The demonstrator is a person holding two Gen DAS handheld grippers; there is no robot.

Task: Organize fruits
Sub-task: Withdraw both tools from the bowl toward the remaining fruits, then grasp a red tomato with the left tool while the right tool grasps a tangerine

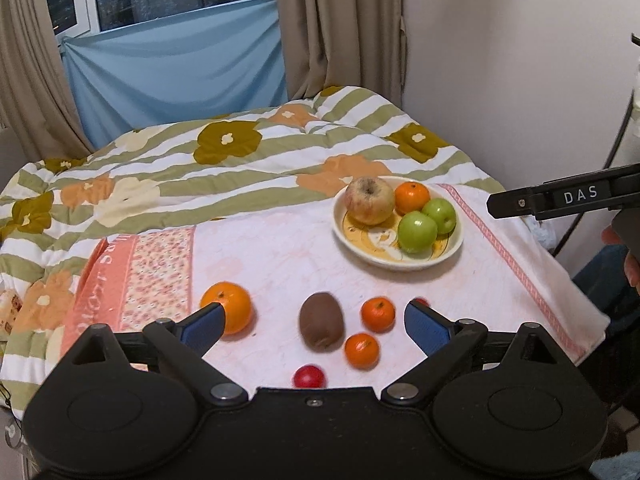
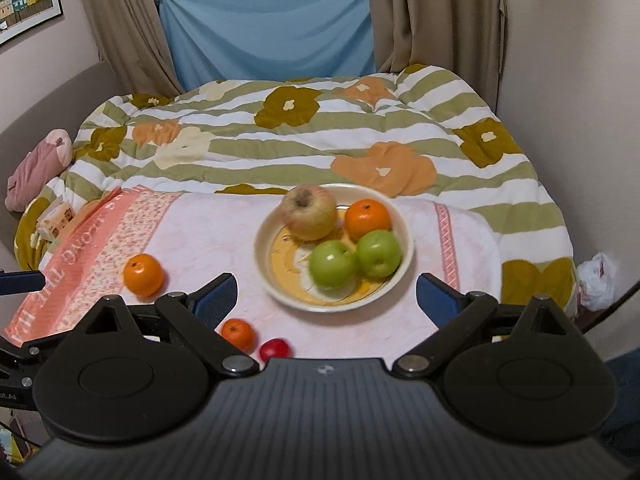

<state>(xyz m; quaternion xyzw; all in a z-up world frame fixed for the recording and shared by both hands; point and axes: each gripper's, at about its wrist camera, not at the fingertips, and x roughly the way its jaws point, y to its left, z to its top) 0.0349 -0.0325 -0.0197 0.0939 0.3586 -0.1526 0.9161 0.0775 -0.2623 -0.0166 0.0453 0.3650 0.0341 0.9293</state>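
On the pink towel [image 1: 280, 256] over the bed, left wrist view: your left gripper [image 1: 314, 322] stands wide open, nothing between its pads. Below it lie a large orange [image 1: 232, 304], a kiwi [image 1: 322, 326], two small oranges [image 1: 378, 314] and a red fruit [image 1: 309, 377]. Farther right, the bowl [image 1: 452, 254] holds an apple [image 1: 369, 200], an orange and two green apples.

Right wrist view: your right gripper [image 2: 326, 298] is open and empty, just before the bowl [image 2: 262, 264].
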